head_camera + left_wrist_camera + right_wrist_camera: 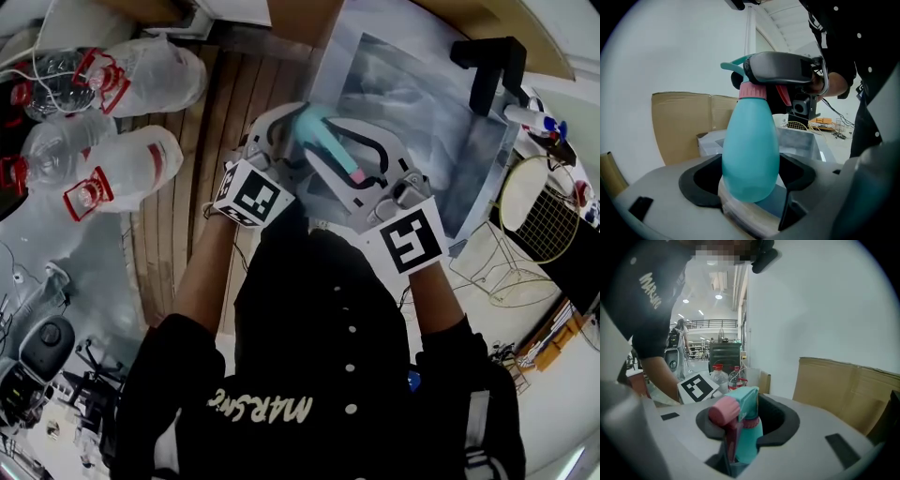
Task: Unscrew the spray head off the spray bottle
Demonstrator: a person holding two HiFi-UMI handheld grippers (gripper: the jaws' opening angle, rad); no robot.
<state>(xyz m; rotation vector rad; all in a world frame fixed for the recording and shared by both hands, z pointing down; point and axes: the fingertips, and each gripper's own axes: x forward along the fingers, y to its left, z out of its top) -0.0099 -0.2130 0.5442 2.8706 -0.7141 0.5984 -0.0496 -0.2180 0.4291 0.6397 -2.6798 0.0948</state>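
Note:
A teal spray bottle (312, 129) with a pink collar (752, 90) is held in the air between my two grippers. My left gripper (749, 174) has its jaws wide around the round body (750, 150), and the black pads touch both sides. My right gripper (743, 420) is closed on the spray head (746, 401); the pink nozzle (723, 411) pokes out towards the camera. In the head view the left gripper (279, 131) is at the left and the right gripper (352, 164) comes in from the right. In the left gripper view the right gripper (783, 70) caps the bottle's top.
Several clear plastic bottles with red caps (98, 173) lie at the left on a wooden slat table (220, 112). A grey metal tub (422, 103) sits behind the grippers. A wire basket (539, 220) is at the right. A cardboard box (679, 122) stands behind.

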